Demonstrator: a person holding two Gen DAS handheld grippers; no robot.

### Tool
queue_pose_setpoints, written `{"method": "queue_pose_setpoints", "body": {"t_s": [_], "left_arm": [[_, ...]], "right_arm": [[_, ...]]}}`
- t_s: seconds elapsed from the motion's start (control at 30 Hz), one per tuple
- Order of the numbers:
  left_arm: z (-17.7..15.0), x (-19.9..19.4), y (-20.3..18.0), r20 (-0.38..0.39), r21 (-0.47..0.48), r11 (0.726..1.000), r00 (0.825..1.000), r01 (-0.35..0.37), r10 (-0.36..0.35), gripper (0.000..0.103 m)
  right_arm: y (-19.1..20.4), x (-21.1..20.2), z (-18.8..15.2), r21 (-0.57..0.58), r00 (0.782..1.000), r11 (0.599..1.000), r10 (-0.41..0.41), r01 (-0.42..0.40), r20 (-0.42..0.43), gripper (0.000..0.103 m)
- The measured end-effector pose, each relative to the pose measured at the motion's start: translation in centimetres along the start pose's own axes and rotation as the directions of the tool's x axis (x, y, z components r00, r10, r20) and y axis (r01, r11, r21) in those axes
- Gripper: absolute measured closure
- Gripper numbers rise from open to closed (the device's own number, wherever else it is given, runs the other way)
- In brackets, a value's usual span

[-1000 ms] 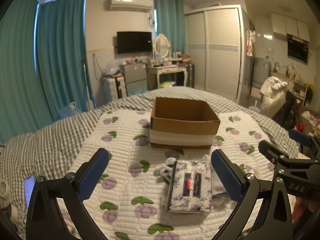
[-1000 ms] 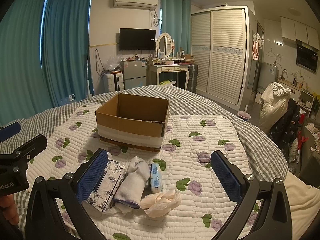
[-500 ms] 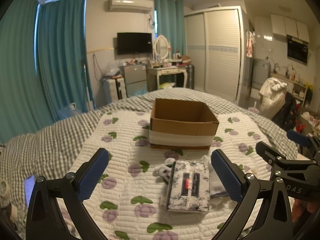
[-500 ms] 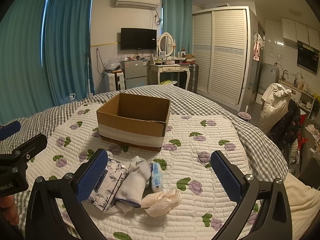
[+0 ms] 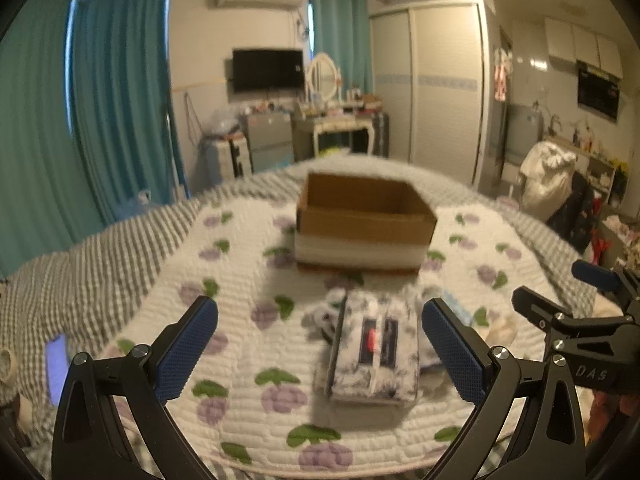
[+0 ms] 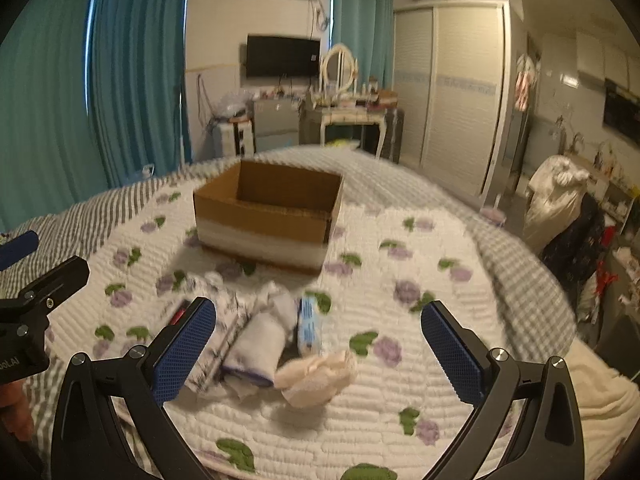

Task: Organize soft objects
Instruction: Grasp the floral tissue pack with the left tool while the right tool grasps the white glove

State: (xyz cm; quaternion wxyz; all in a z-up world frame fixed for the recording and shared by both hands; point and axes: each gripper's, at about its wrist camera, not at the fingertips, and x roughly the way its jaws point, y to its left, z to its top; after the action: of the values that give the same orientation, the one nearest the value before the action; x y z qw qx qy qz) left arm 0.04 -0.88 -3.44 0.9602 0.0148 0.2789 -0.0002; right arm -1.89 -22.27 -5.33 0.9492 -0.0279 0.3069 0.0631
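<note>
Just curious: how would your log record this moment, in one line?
left gripper: open | right gripper: open | tissue pack, folded cloth: on quilt | cardboard box: empty

The box [image 5: 365, 220] is brown matt cardboard with a white band around its lower part, and it stands on a quilted cloth cover [image 5: 248, 360] with a ribbed, soft surface. The left gripper [image 5: 320, 354] and the right gripper [image 6: 318, 354] have matt black frames, metal screws and blue pads [image 5: 186, 354] with a rough dotted texture. The floral pack [image 5: 376, 352] looks like smooth, slightly glossy plastic film, and the rolled towel [image 6: 260, 340] is soft white cloth.
</note>
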Motion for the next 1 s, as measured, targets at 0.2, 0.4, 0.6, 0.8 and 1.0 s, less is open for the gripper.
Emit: {"method": "queue_pose_setpoints", "body": {"t_s": [0.2, 0.4, 0.6, 0.8, 1.0], "left_arm": [[-3.0, 3.9, -1.7, -0.130, 0.028, 0.999, 0.991, 0.028, -0.025, 0.000], [-5.2, 6.7, -2.6, -0.234, 0.015, 0.997, 0.970, 0.077, -0.072, 0.000], [-5.6, 8.1, -3.3, -0.253, 0.046, 0.995, 0.964, 0.093, -0.078, 0.000], [-5.5, 9.6, -3.3, -0.267, 0.077, 0.991, 0.960, 0.107, -0.083, 0.000], [-6.0, 9.6, -4.7, -0.303, 0.144, 0.974, 0.945, 0.177, -0.127, 0.014]], "right_arm": [[-0.7, 4.9, -2.7, -0.002, 0.989, 1.000, 0.001, -0.001, -0.151, 0.007], [-1.2, 8.6, -5.1, 0.021, 0.966, 1.000, 0.022, -0.017, -0.259, 0.024], [-1.0, 10.2, -6.0, 0.030, 0.949, 0.998, 0.058, -0.051, -0.309, 0.067], [-0.9, 10.2, -5.7, 0.029, 0.951, 0.998, 0.061, -0.055, -0.302, 0.077], [-0.8, 10.1, -5.6, 0.025, 0.951, 0.998, 0.059, -0.054, -0.302, 0.078]]}}
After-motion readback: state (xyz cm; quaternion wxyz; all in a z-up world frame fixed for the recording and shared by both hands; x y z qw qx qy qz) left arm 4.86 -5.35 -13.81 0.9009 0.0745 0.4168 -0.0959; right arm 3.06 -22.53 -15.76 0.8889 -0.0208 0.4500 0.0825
